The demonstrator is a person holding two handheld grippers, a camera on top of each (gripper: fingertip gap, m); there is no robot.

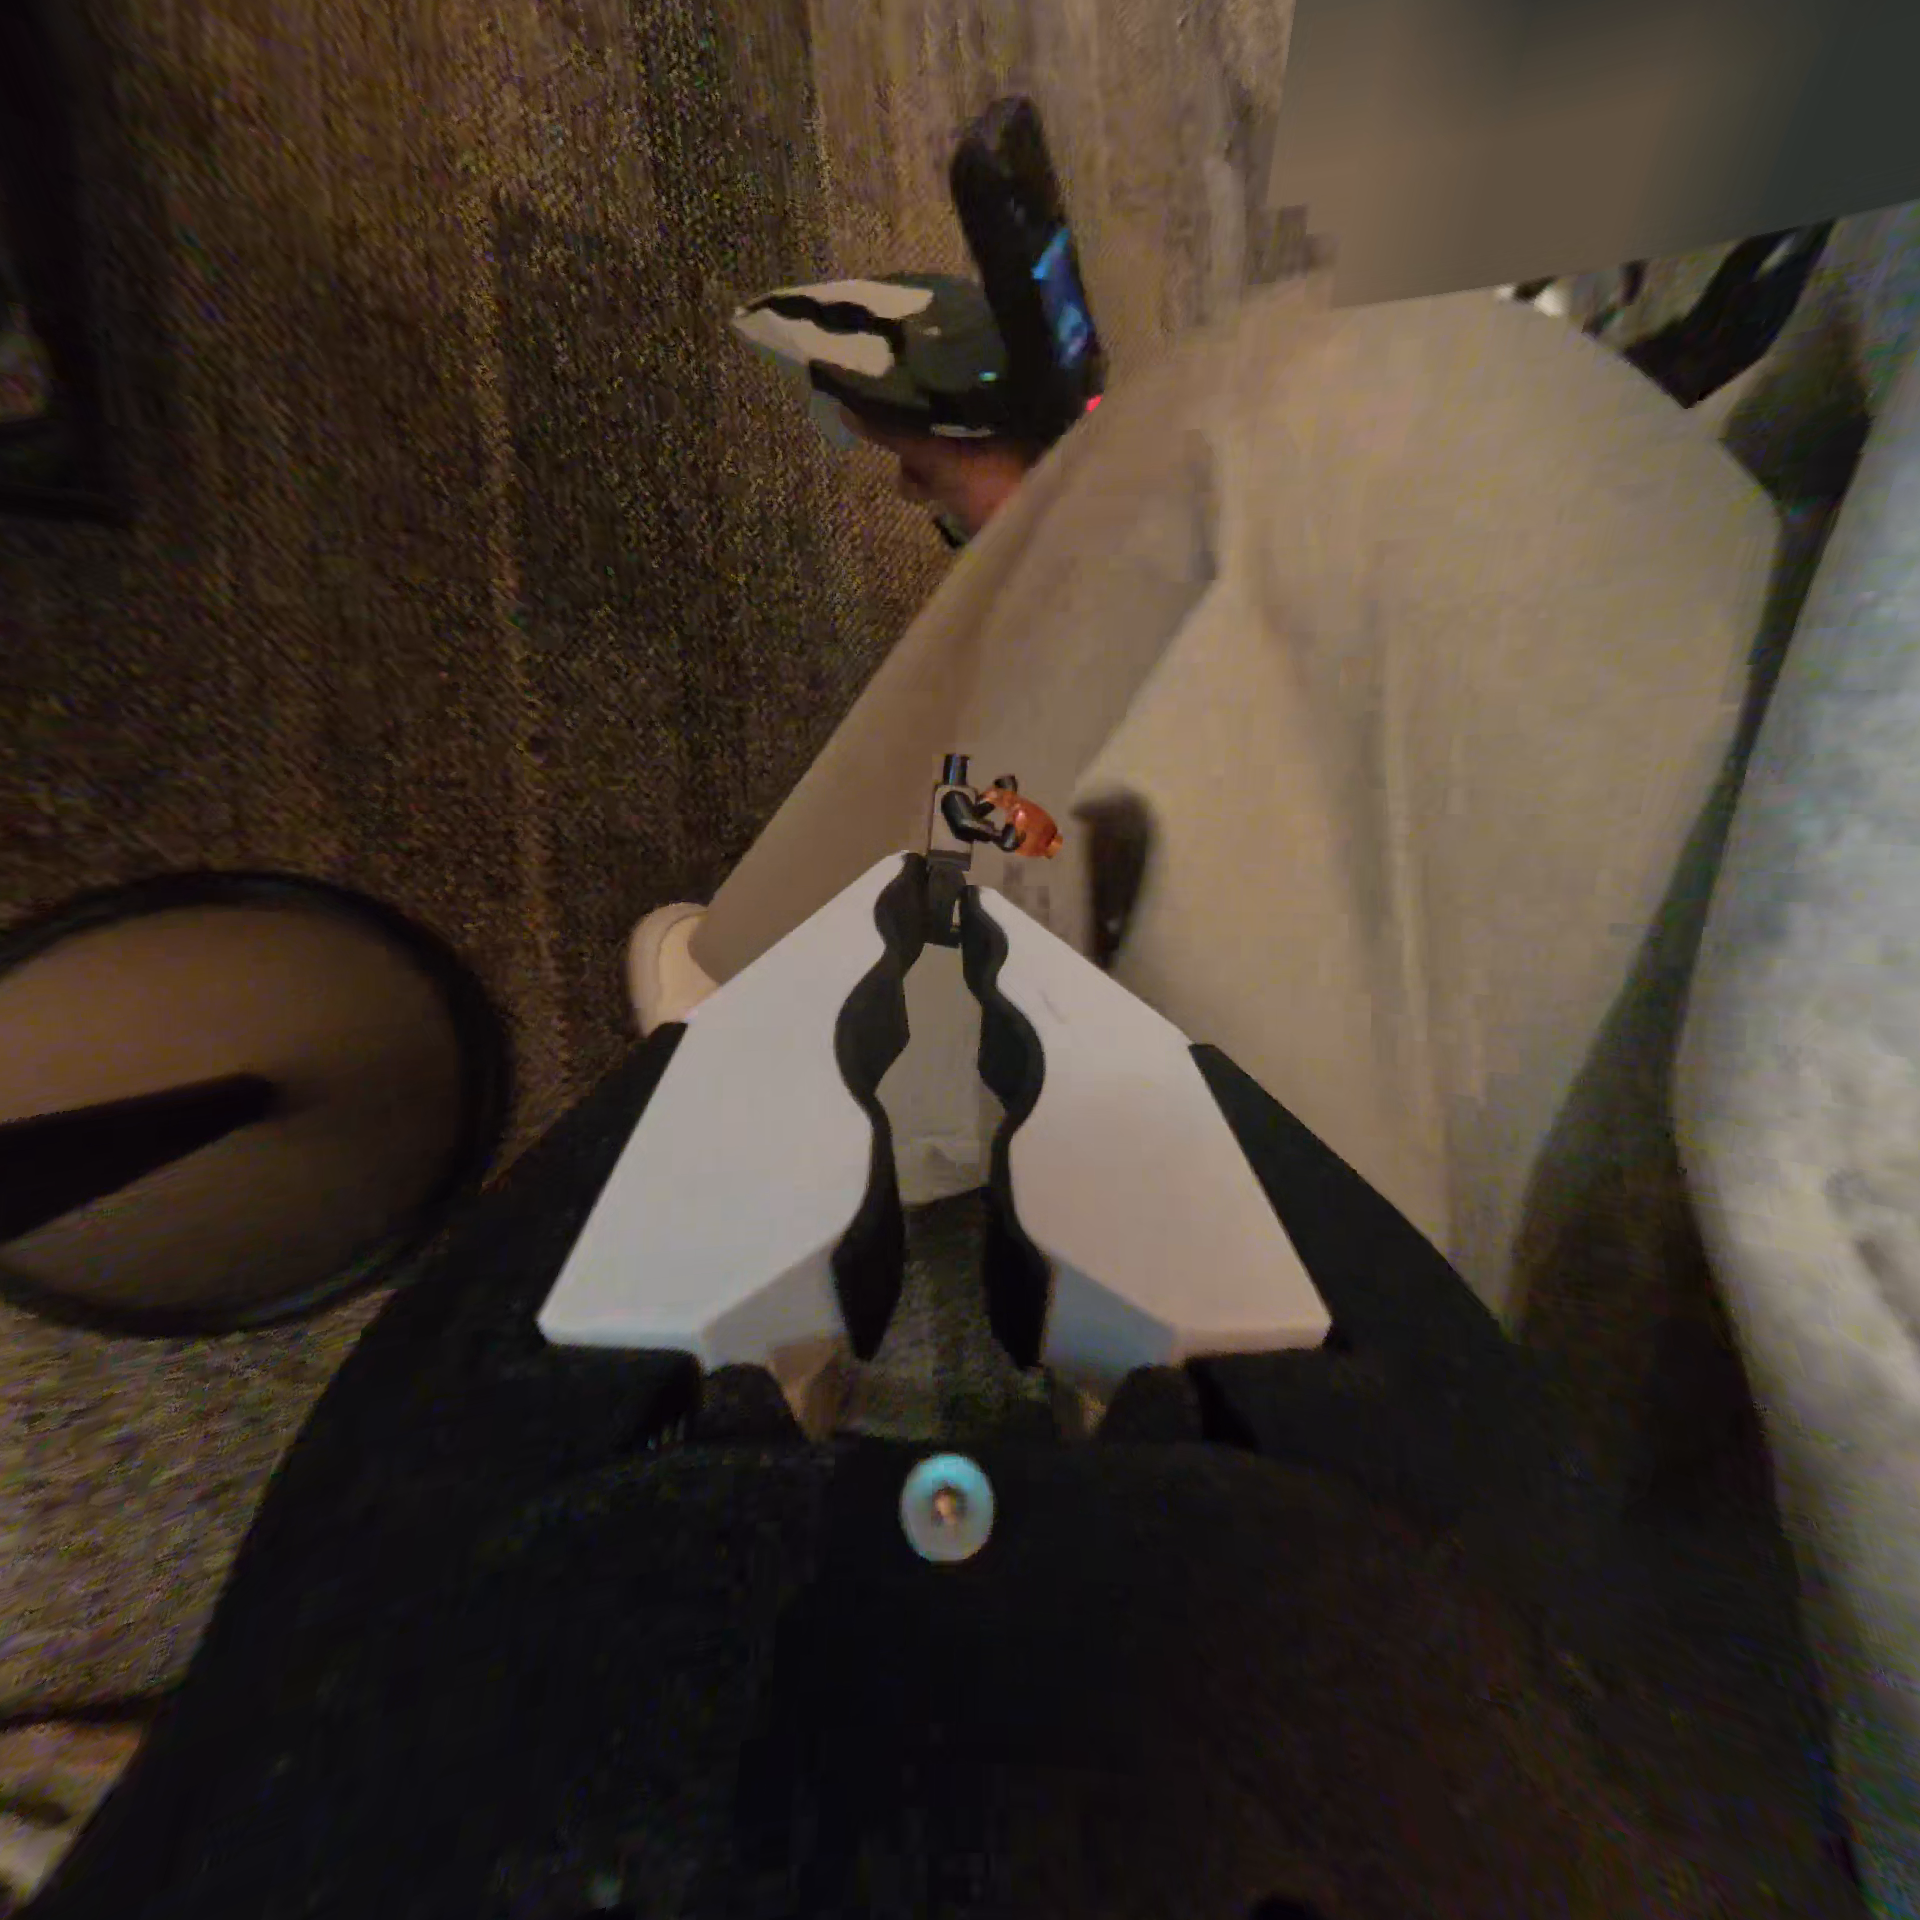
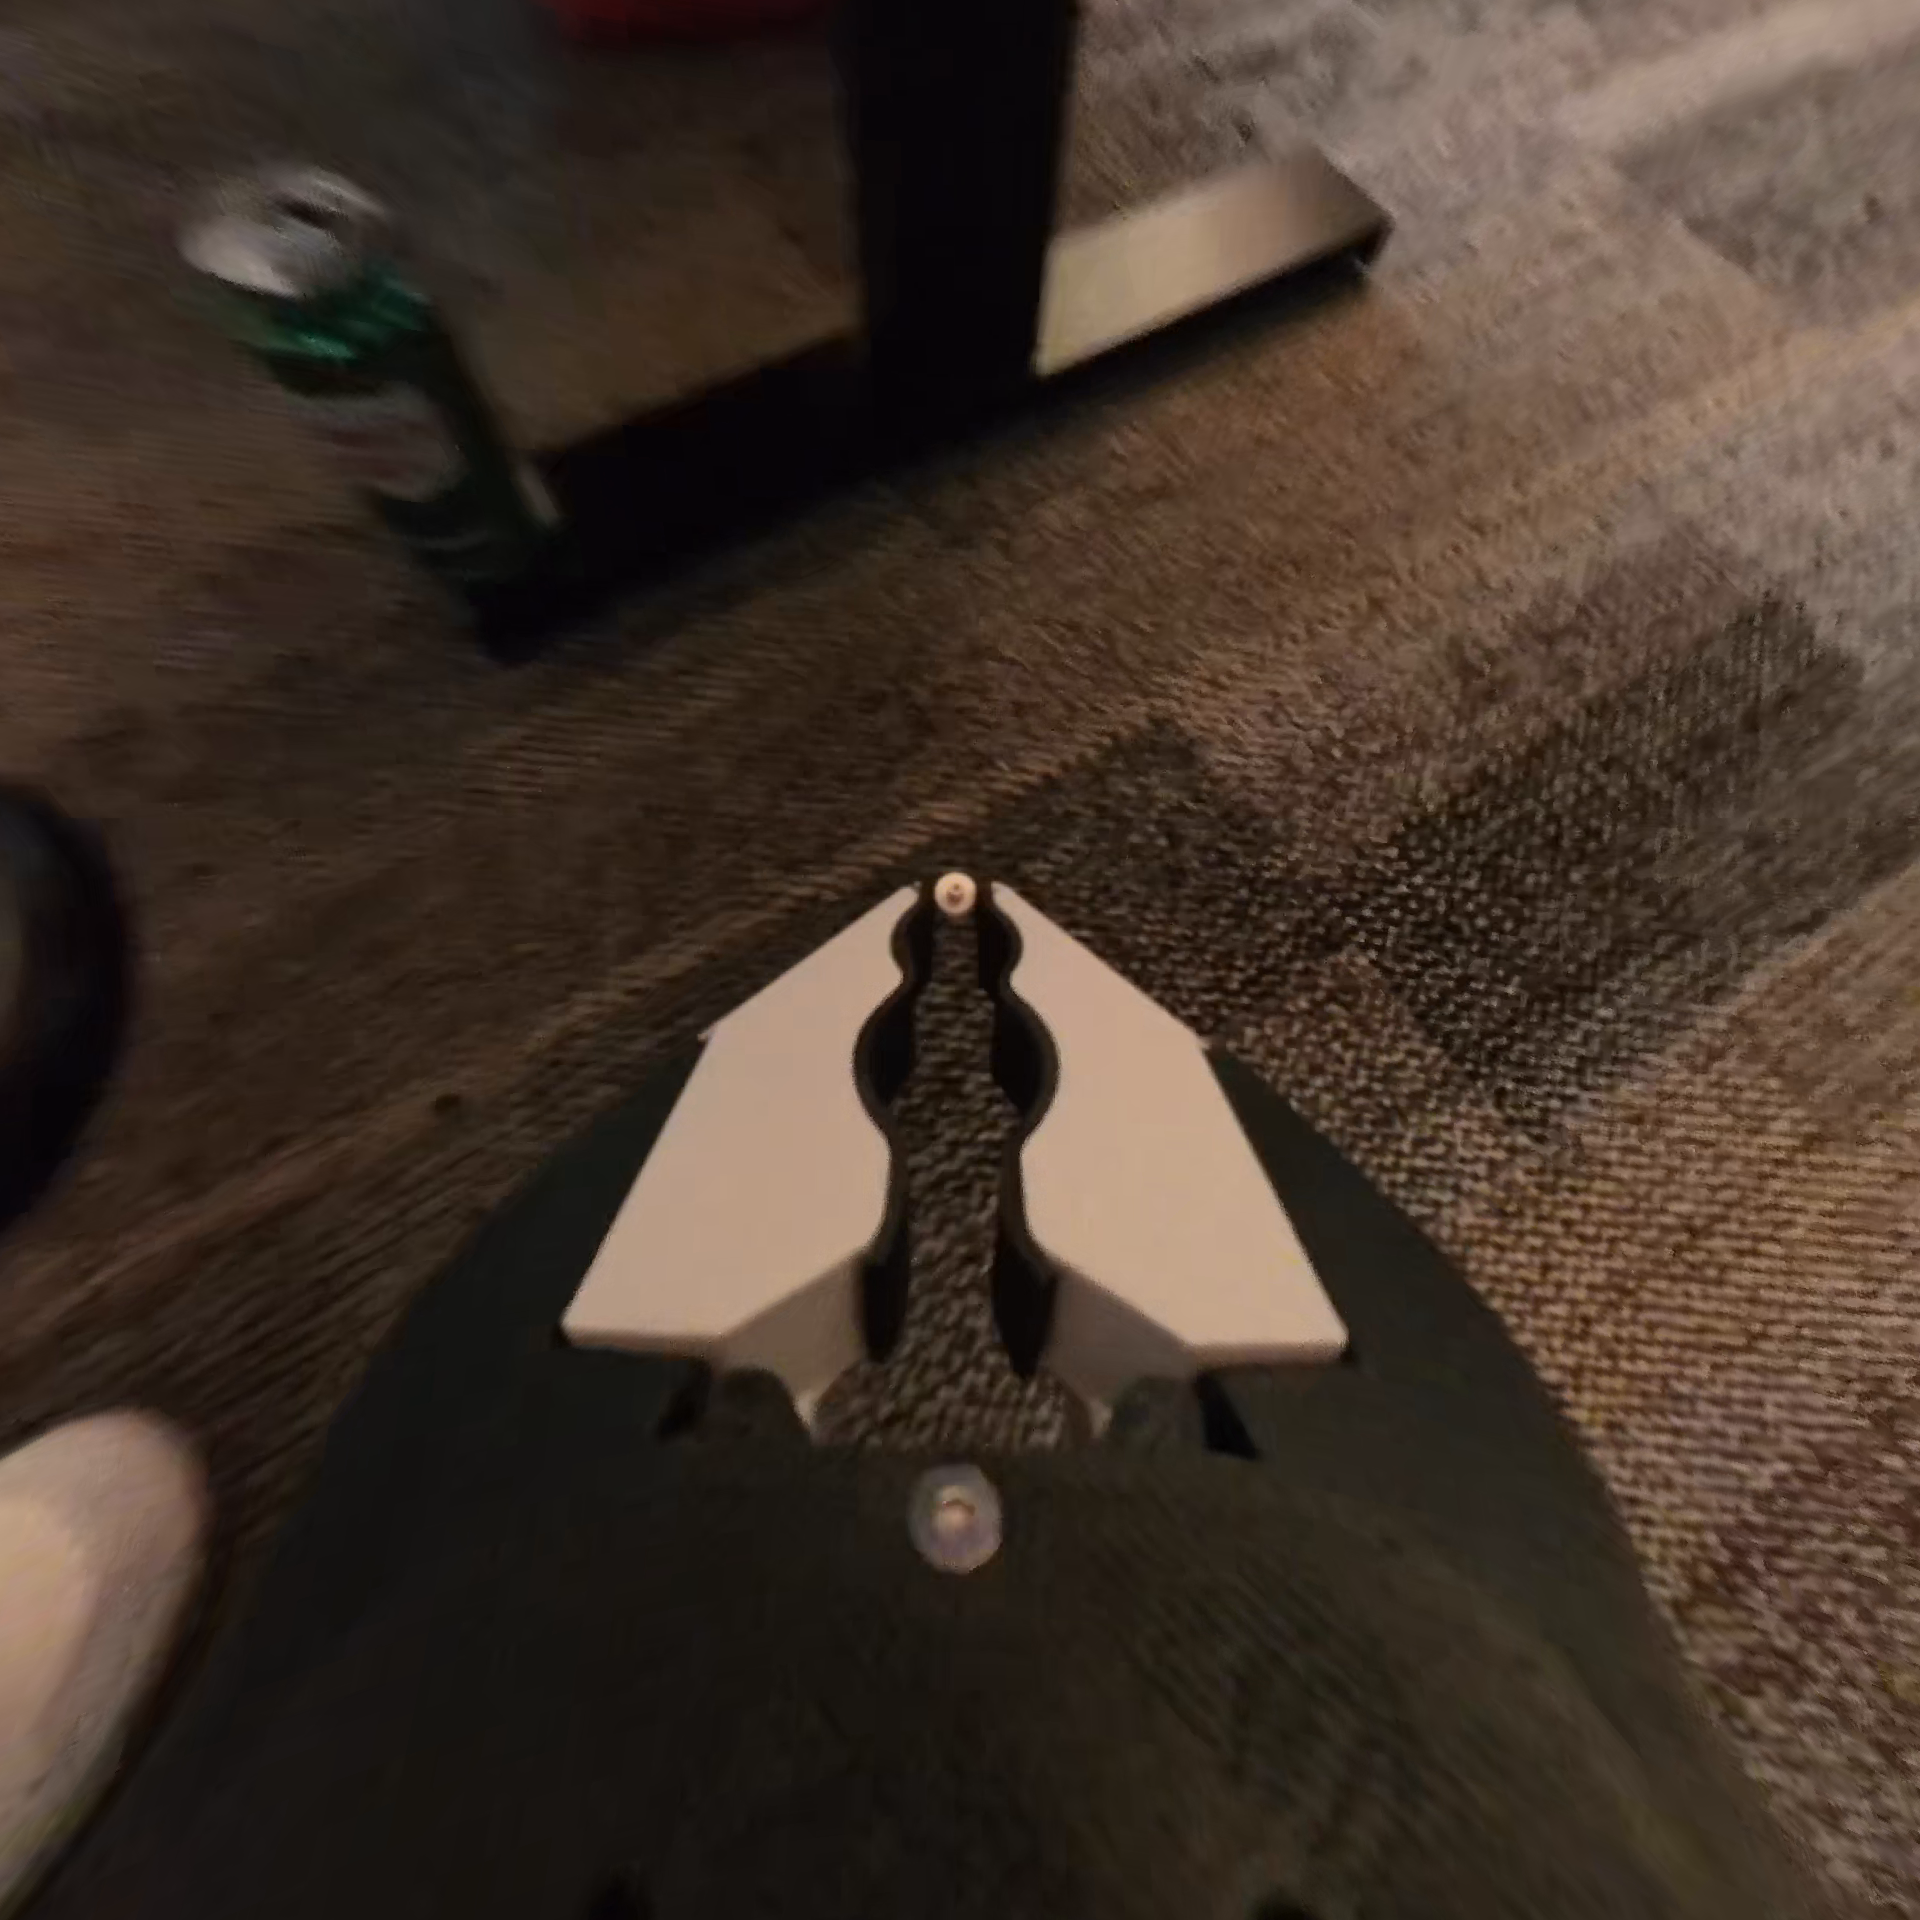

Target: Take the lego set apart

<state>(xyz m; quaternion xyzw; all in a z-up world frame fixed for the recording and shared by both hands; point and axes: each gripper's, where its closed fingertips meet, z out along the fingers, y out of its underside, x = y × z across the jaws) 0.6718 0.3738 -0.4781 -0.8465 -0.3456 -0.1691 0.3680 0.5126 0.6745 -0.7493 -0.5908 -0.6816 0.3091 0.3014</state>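
Each tool has a matte black plastic body that widens toward the camera, with a round silvery screw head set in the middle of its near face. The left gripper [image 1: 943,883] carries two white angular wedge fingers [image 1: 748,1153] whose inner edges are lined with wavy black rubber pads [image 1: 871,1039]. The right gripper [image 2: 954,896] is built the same: white faceted fingers [image 2: 769,1174], scalloped black pads [image 2: 881,1049], the same pale screw. The person wears a loose cream-coloured fabric garment [image 1: 1403,727] and a white shoe [image 1: 665,961]; the far right tool shows a small blue light.
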